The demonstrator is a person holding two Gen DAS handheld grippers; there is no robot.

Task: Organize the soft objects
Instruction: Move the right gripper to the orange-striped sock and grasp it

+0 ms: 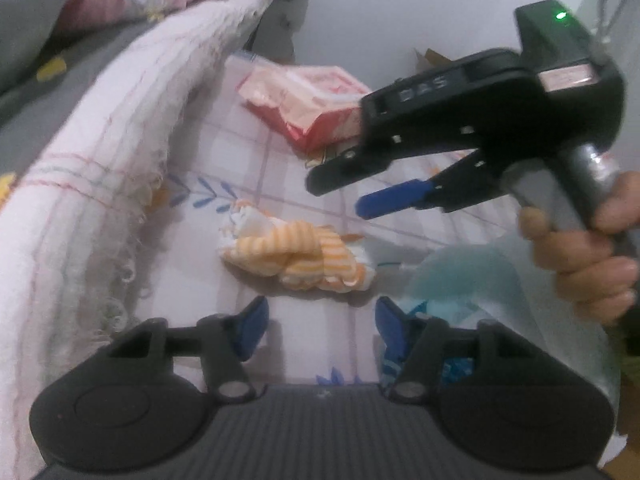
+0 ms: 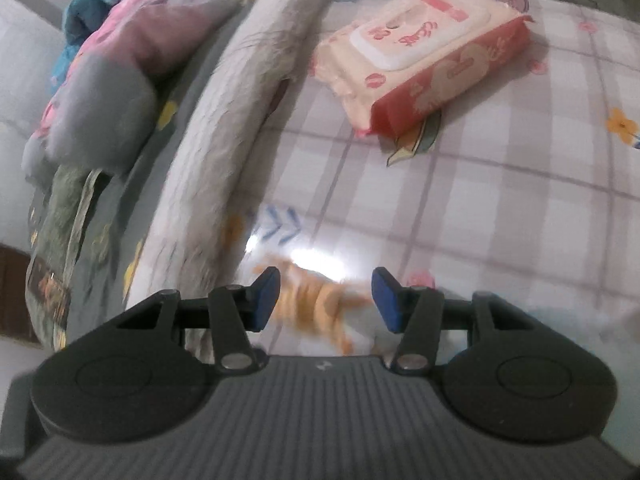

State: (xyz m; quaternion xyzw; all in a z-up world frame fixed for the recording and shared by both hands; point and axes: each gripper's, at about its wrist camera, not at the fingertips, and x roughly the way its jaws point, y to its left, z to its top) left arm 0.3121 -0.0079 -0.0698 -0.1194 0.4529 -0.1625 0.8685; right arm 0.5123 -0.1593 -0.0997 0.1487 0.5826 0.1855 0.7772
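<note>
The orange-striped cloth (image 1: 298, 258) lies crumpled on the checked bed sheet (image 1: 248, 148), and every place here is reckoned from it. Your left gripper (image 1: 320, 322) hangs just on the near side of it, fingers spread and nothing between them. Your right gripper (image 1: 348, 194) comes in above it from the right, fingers parted and empty too; in its own view the right gripper (image 2: 326, 298) frames the cloth (image 2: 316, 300), which blurs there. Just to the cloth's right lies a pale teal cloth (image 1: 464, 276); to its left runs a long white fringed blanket (image 1: 120, 152), and beyond it sits a pink wipes pack (image 2: 424, 52). You appear to be in the approach, before any grasp. The next move calls for lowering onto the bunched folds and closing on a raised ridge, since thin fabric may slip free.
</note>
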